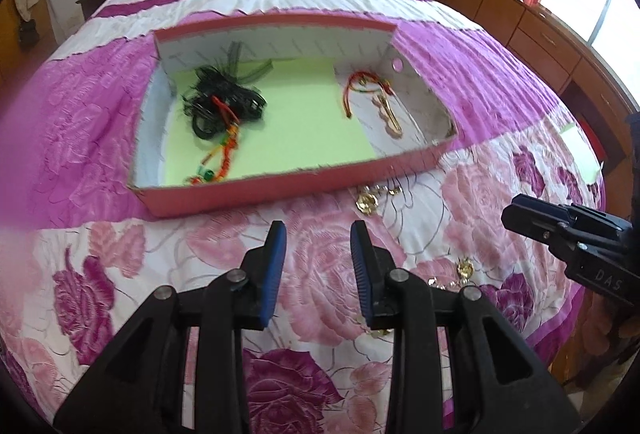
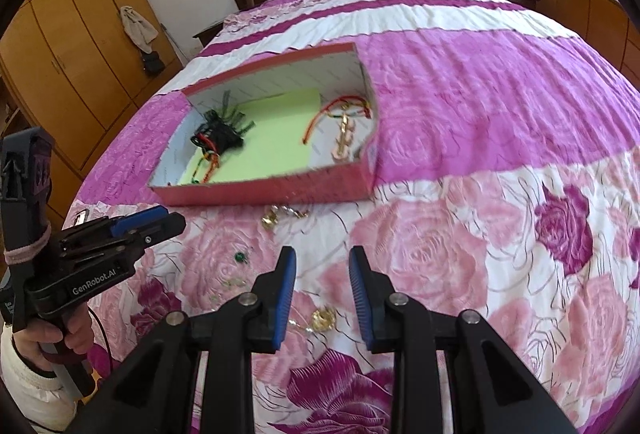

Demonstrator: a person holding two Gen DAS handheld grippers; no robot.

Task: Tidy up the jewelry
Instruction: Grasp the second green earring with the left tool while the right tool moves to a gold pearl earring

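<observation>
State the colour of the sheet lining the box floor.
Light green sheet, covering most of the box floor; clearest in the left wrist view.

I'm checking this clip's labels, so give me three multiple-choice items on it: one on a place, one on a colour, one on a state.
1. Where does the black tangle of jewelry lie?
A. In the box, on the green sheet
B. On the bedspread in front of the box
C. Between the left tool's pads

2. What colour is the outside of the box?
A. Blue
B. Red
C. Brown

3. What is the state of the right tool?
A. Shut on a gold pendant
B. Shut on a red cord
C. Open, holding nothing

Answers:
1 A, the tangle rests on the green sheet inside the box walls.
2 B, the near wall facing both cameras is red.
3 C, its blue pads stand apart with only the bedspread and a loose gold pendant seen through the gap.
</observation>
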